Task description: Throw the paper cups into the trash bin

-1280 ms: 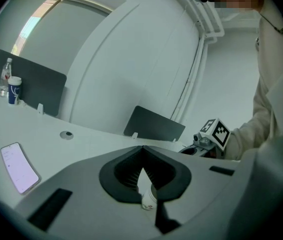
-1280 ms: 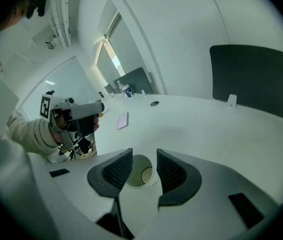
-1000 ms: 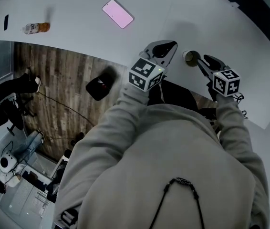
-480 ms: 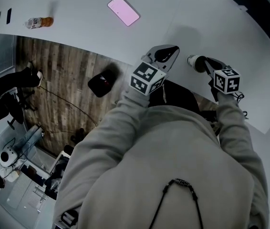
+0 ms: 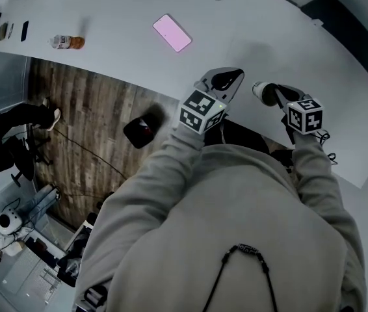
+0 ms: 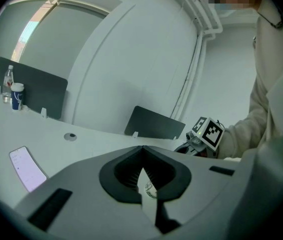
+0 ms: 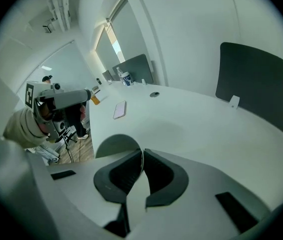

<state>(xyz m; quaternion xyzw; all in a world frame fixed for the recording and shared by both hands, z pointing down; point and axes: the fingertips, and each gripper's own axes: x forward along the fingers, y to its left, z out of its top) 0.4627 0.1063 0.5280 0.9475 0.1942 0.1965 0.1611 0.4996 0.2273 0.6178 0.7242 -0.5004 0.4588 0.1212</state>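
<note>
Task status: not complete; no cup has reached a bin in any view. The right gripper (image 5: 274, 95) has just been closing its jaws, and they now stand nearly together, pinching the thin wall of a paper cup (image 5: 262, 91). The cup hangs just to the left of the jaws, tipped on its side with its mouth facing away from the gripper, so it is judged to be off the table (image 5: 268, 31). The left gripper (image 5: 231, 76) has its jaws brought together. A thin white piece (image 6: 147, 189) with a small print sits in the slit behind the jaw tips. It is probably the wall of a second cup, but this cannot be confirmed. Remaining steps: carry the load to the bin and release it. A dark object (image 5: 142, 127) on the floor, to the left of the left gripper and below the table edge, may be the bin; this cannot be verified. Pose: both forearms reach forward, side by side, over the near table edge. The right gripper pitches steeply downward, while the left points only slightly below level. The two grippers are near each other but apart.
</note>
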